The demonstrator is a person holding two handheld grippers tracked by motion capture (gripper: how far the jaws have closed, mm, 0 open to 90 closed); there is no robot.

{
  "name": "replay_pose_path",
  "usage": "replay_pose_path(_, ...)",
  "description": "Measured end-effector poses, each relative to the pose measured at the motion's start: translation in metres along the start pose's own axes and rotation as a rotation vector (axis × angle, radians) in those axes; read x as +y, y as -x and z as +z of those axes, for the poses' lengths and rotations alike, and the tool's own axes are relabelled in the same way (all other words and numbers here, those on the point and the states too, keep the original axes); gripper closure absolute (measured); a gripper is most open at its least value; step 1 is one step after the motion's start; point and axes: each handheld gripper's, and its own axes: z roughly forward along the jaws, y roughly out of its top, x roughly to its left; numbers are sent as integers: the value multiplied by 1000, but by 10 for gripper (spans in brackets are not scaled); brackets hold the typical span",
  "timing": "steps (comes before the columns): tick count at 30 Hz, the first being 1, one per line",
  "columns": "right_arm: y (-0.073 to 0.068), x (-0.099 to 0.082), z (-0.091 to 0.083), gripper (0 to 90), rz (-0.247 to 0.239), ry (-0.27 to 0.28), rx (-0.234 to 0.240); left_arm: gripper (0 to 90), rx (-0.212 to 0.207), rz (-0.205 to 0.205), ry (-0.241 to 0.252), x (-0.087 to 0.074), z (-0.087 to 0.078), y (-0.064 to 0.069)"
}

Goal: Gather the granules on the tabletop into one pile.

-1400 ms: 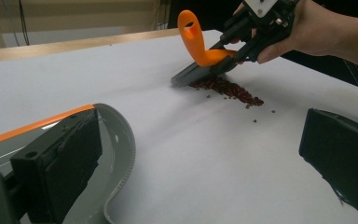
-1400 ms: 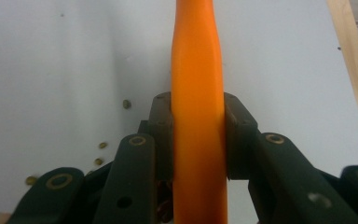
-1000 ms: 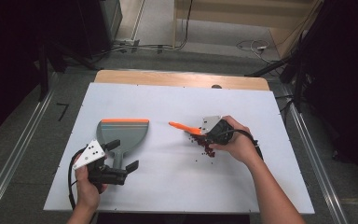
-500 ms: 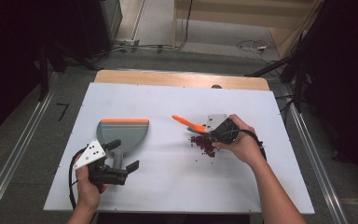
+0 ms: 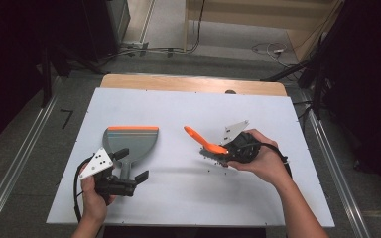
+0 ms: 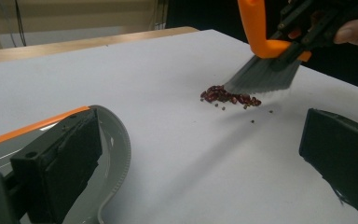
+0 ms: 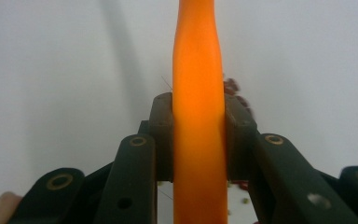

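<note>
A grey dustpan [image 5: 129, 141] with an orange front lip lies flat at the left of the white table [image 5: 178, 198]. My left gripper [image 5: 134, 164] is open at the pan's handle end, one jaw over the pan [image 6: 112, 154], the other out over bare table. My right gripper [image 5: 225, 153] is shut on the orange handle [image 7: 198, 93] of a small brush [image 5: 206, 141]. The grey bristles [image 6: 261, 77] touch the table just behind a small heap of dark red beans [image 6: 230, 95]. A few loose beans lie scattered nearby.
The table's wooden far edge [image 5: 193, 83] runs along the back. Metal rails [image 5: 15, 163] flank the table on both sides, with dark floor and cables beyond. Open white surface lies between the dustpan and the beans.
My right gripper has shifted the brush slightly right and then toward me, with the handle tip swinging. The left gripper and dustpan have stayed put.
</note>
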Motion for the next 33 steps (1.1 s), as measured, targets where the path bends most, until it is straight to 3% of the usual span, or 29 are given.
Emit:
replay_pose_path(6, -16, 4, 13, 689, 12, -55, 114, 0, 0, -2, 0, 0, 0, 0)
replay_pose_path(8, -15, 5, 21, 689, 11, -79, 128, 0, 1, -2, -1, 0, 0, 0)
replay_pose_path(11, -10, 5, 33, 689, 11, -107, 126, 0, 2, -1, 0, 0, 0, 0)
replay_pose_path(18, 20, 4, 39, 689, 76, -84, 118, 0, 4, -3, 1, 0, -1, -2)
replay_pose_path(24, 37, 5, 40, 690, 113, -86, 56, 0, 3, -6, 2, -1, -1, -2)
replay_pose_path(27, 43, 5, 41, 690, 150, -79, 45, 0, 2, -5, 3, 0, -1, -2)
replay_pose_path(31, 42, 6, 37, 689, 160, -65, 22, 0, 2, -4, 4, -1, -1, -2)
replay_pose_path(33, 40, 8, 32, 689, 203, -44, 17, 0, 2, -3, 2, -1, -1, -2)
